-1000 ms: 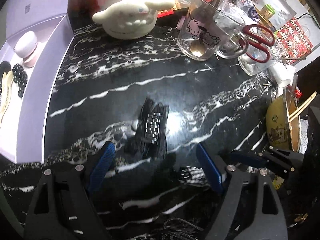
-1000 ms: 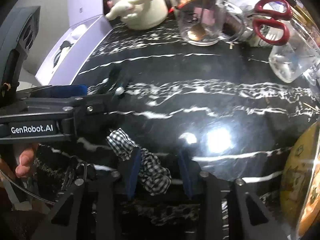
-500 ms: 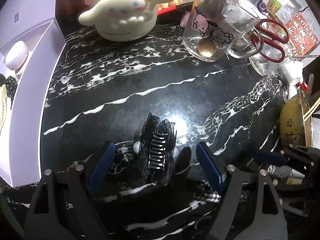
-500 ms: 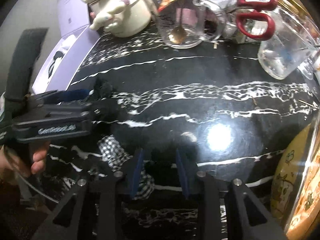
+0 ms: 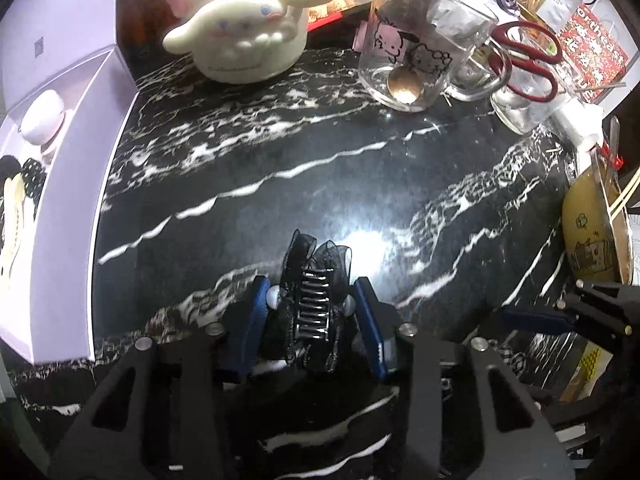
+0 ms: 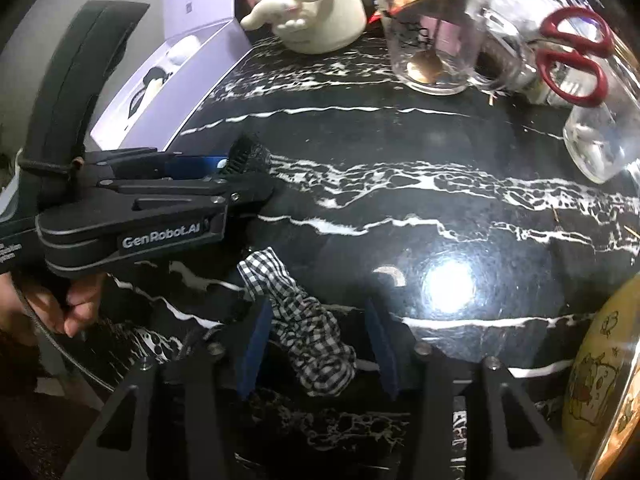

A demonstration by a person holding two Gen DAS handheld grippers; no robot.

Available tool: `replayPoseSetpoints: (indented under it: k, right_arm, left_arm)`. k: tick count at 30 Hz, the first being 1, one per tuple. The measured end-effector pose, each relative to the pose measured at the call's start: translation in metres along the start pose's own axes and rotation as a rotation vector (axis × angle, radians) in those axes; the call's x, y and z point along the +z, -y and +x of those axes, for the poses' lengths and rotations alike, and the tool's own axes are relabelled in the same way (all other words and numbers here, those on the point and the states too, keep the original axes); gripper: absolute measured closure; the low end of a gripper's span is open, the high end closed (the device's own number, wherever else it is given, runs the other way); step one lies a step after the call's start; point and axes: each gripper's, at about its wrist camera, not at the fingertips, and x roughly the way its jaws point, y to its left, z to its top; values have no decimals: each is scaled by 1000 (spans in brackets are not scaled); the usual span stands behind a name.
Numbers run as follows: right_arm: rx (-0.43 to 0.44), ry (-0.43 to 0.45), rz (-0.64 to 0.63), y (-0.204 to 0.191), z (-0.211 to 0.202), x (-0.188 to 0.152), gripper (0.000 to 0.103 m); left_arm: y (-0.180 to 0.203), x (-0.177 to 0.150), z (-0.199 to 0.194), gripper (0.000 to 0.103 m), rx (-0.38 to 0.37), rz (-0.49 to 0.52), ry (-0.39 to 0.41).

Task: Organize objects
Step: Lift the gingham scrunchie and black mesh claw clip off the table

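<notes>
Two tongs: your left tongs (image 5: 310,304) are closing around the black hair clip (image 5: 314,304). Your right tongs (image 6: 316,340) are opening, the checked scrunchie (image 6: 308,328) between them. "GenRobot.AI" reads on the left tongs; the surface (image 6: 400,152) lies open mid-way.

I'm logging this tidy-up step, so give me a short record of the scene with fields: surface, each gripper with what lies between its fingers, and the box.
surface: black marble table
left gripper: jaws closing around the black lace hair clip, pads at its sides
right gripper: jaws opening, checked scrunchie lying between them
box: lilac box open at the left, accessories inside
</notes>
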Motion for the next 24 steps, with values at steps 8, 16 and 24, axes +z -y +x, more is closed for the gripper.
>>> replayPoseSetpoints:
  k: [8,16,24]
  right_arm:
    - [8,-22,-47,-14,6,-17,52]
    - [38,-22,-86,-32,7,-36,52]
    - [15,-6,-89,-42,7,-39,52]
  left_arm:
    - [-15,-29,-13,62,1,-52,-22]
    - [-27,-73,-31,62,21,-98,-49]
    - [-19,-99,-31,62,25,-142,-57]
